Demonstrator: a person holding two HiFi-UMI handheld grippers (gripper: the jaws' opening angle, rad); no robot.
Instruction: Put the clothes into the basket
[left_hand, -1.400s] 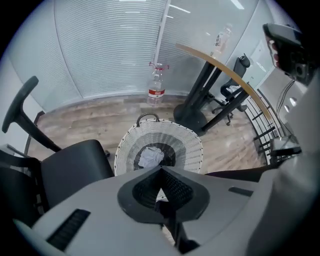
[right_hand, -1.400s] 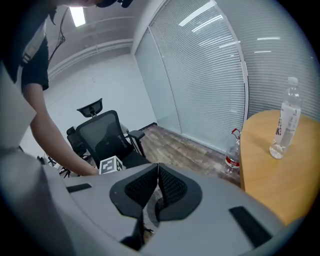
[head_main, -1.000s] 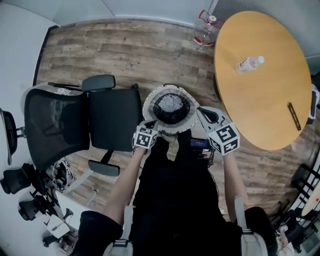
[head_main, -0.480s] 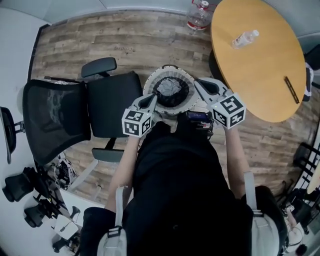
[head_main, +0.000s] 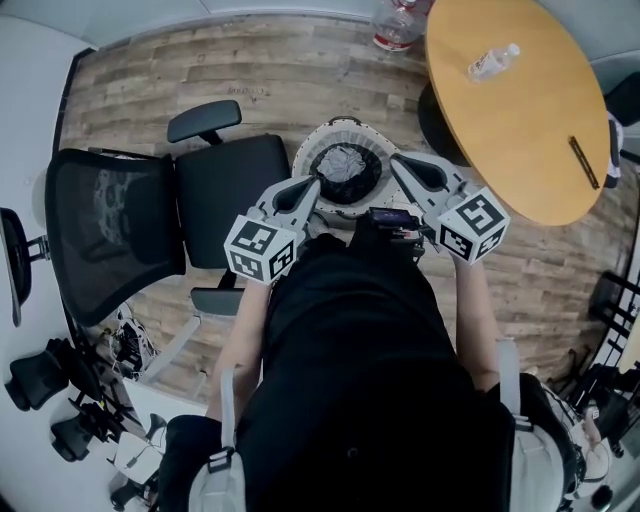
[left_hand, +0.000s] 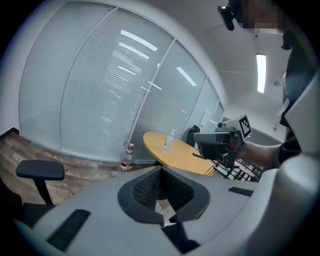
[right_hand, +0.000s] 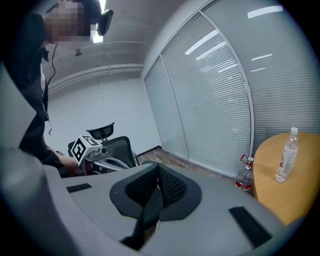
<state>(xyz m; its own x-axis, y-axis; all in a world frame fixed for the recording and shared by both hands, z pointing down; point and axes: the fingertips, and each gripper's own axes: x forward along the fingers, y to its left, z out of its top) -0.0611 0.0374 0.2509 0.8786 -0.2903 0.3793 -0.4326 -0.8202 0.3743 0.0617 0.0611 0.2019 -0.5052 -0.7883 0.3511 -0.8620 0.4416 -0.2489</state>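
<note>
Both grippers are raised in front of the person, with a black garment (head_main: 350, 330) hanging between them. The left gripper (head_main: 310, 187) is clenched on one edge, with a pale tag showing at its closed jaws. The right gripper (head_main: 397, 162) pinches the other edge. The white basket (head_main: 345, 123) stands on the floor at twelve o'clock, just past the gripper tips, with grey clothes (head_main: 345, 168) inside. An office chair (head_main: 225, 195) sits at the basket's nine o'clock and a round table (head_main: 520, 110) at its two o'clock.

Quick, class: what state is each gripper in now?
Left gripper: closed on the black garment.
Right gripper: closed on the same garment.
</note>
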